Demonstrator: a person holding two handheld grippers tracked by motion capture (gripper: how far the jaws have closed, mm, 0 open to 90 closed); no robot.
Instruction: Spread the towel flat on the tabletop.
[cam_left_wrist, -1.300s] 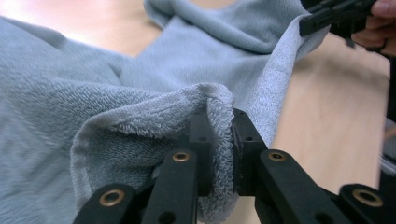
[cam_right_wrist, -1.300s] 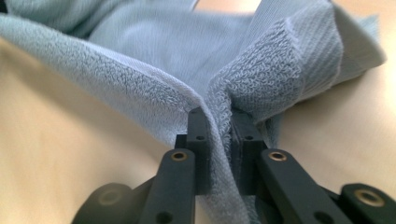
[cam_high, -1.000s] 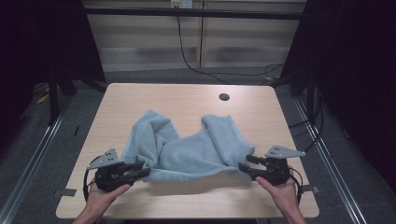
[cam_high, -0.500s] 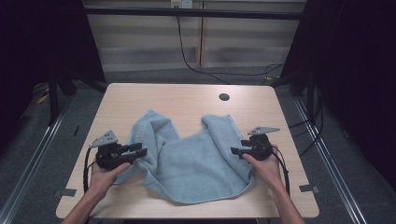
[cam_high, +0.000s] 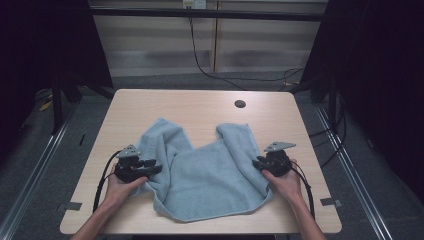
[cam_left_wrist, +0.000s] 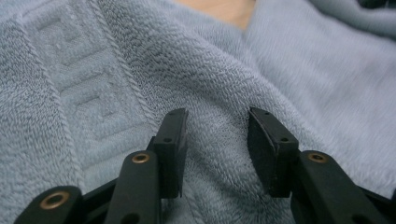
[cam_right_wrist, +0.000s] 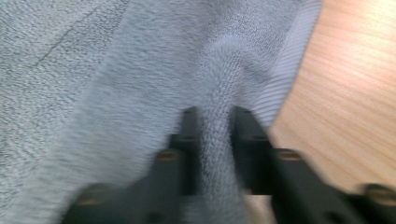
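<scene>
1. We see a light blue-grey terry-cloth towel (cam_high: 210, 175) lying rumpled on the near half of the table.
2. Two ends of it reach toward the far side, forming a rough U with bare wood between them.
3. Its near edge is folded over and rounded.
4. Up close, its pile (cam_left_wrist: 210, 70) shows a woven raised border band.
5. At its right edge a ridge of cloth (cam_right_wrist: 217, 140) stands pinched up.

Right tongs (cam_right_wrist: 215, 140) have just been closing and are now pinched on a raised fold of the light blue towel (cam_right_wrist: 116, 70); the terry ridge runs straight up between the two black jaws; wooden bench (cam_right_wrist: 345, 93) shows off to the right; whole shot is pretty blurry.
</scene>
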